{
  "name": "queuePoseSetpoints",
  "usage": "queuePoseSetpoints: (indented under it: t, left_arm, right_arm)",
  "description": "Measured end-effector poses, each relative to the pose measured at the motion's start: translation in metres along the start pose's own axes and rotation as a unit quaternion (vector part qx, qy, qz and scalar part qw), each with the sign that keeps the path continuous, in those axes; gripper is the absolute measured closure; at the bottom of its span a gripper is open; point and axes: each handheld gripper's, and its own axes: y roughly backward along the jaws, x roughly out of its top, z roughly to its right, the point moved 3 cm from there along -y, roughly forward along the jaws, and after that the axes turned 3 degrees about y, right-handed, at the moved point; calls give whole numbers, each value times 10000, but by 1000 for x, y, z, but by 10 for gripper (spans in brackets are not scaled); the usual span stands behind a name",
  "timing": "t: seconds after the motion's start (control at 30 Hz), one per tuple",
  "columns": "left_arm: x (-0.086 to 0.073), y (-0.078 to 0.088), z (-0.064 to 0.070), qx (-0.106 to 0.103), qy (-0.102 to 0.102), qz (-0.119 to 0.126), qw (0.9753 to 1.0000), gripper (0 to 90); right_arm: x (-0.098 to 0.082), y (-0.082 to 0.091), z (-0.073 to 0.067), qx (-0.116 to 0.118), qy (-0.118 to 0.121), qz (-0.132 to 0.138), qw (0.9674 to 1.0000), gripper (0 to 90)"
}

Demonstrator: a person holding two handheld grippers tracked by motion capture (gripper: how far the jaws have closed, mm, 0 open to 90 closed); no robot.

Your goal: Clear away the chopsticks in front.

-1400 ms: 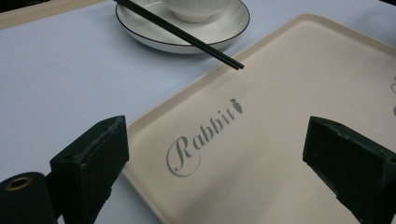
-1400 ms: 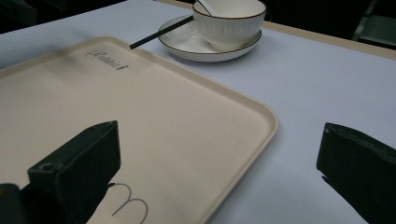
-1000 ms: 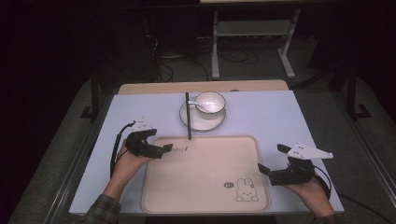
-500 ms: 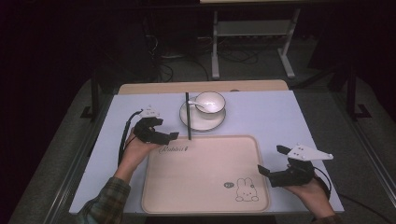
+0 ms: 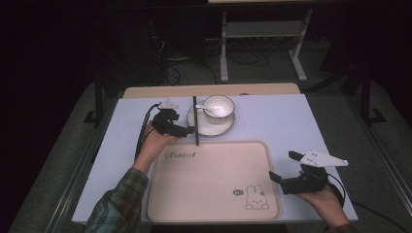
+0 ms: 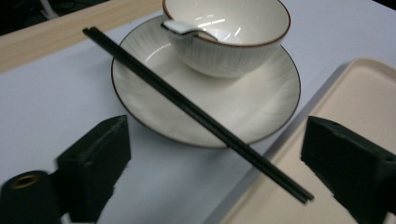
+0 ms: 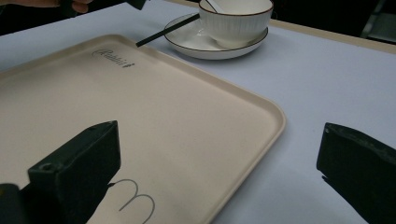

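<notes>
A white bowl [image 5: 219, 106] with a white spoon [image 5: 210, 110] in it stands on a white saucer [image 5: 212, 125] at the back of the table. A pair of black chopsticks [image 5: 196, 121] lies across the saucer's left rim, its near tip over the back edge of the beige tray [image 5: 214, 194]. My left gripper [image 5: 186, 129] is open just left of the saucer. In the left gripper view the chopsticks [image 6: 196, 112] run between its spread jaws, untouched. My right gripper [image 5: 285, 166] is open at the tray's right edge, with nothing between its fingers.
The tray [image 7: 140, 107] has a rabbit drawing near its front right corner and nothing on it. The light blue table top [image 5: 286, 121] is bare to the right of the saucer. A wooden strip [image 5: 145, 91] runs along the table's far edge.
My left gripper has moved forward and right, from the tray's back left corner to the chopsticks beside the saucer. The right gripper has stayed where it was.
</notes>
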Motion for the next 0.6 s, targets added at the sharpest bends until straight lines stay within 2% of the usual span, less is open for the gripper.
queuePoseSetpoints:
  t: [0.03, 0.23, 0.3, 0.37, 0.6]
  left_arm:
    - [3, -3, 0, 16, -11, -15, 10000, 133]
    - [17, -23, -4, 162, -49, -226, 9996, 166]
    - [20, -29, -5, 274, -94, -341, 9990, 197]
    - [21, -35, -6, 391, -82, -436, 9982, 244]
    - [19, -53, -10, 450, 33, -679, 9967, 324]
  right_arm:
    - [0, 0, 0, 1, 8, 5, 10000, 0]
    - [0, 1, 1, 2, -14, 48, 10000, 0]
    - [0, 2, 2, -1, -30, 57, 10000, 0]
    - [0, 2, 2, 2, -42, 56, 10000, 0]
    - [1, 2, 2, 25, -43, 65, 10000, 0]
